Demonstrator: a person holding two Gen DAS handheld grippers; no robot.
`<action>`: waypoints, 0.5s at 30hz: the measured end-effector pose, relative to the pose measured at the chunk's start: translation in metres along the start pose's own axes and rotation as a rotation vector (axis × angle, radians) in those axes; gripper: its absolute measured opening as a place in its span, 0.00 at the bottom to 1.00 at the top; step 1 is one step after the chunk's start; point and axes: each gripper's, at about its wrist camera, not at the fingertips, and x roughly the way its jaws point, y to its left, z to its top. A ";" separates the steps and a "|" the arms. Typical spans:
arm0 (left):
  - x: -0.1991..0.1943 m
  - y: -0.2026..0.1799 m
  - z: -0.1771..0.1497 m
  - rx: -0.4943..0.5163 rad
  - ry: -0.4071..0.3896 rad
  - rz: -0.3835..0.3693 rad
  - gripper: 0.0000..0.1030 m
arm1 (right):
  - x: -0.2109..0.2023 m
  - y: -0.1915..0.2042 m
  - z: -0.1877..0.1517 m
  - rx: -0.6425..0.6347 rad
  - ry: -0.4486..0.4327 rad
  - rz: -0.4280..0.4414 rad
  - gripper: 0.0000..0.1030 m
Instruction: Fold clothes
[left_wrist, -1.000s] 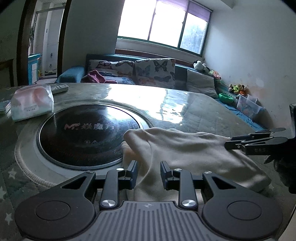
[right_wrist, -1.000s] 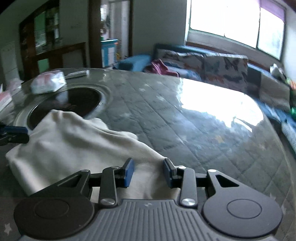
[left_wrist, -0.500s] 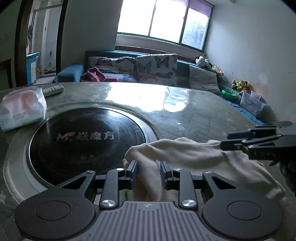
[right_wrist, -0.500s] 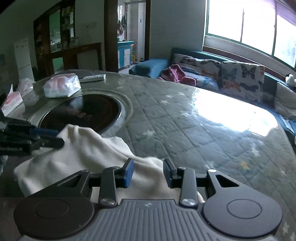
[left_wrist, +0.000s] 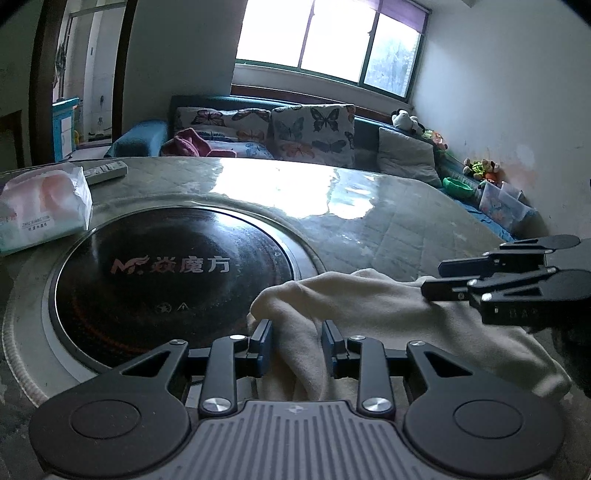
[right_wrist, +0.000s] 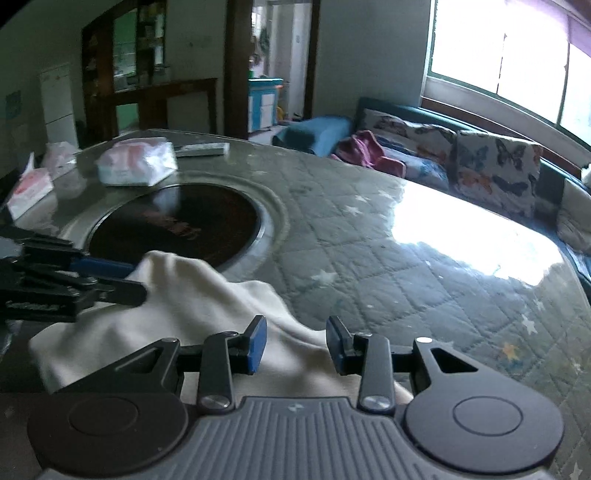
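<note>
A cream garment (left_wrist: 373, 317) lies bunched on the near part of the round bench (left_wrist: 388, 225), its upper edge lapping the rim of the dark glass hotplate (left_wrist: 166, 273) set into the middle of the bench. The left gripper (left_wrist: 297, 341) has its jaws partly open with a raised fold of the cloth running up between them; the blue pads sit right against the fabric on both sides, so it looks like a grip, though the bunched cloth hides the contact itself. The right gripper (right_wrist: 297, 343) also has its jaws partly open over the garment's other end, with cloth passing under and between them; whether its pads actually press the fabric cannot be told. A pack of tissues (left_wrist: 40, 206) and a remote control (left_wrist: 105, 171) rest on the far left of the bench, well apart from the garment.
</note>
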 end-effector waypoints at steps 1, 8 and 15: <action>-0.001 0.000 0.000 -0.001 0.000 0.001 0.31 | 0.002 0.002 0.000 -0.003 0.004 0.002 0.34; -0.008 0.003 0.000 -0.006 -0.009 0.013 0.33 | 0.004 0.011 0.002 -0.015 0.008 -0.014 0.34; -0.018 0.008 -0.004 -0.021 -0.010 0.029 0.37 | -0.018 0.047 -0.001 -0.123 -0.001 0.058 0.38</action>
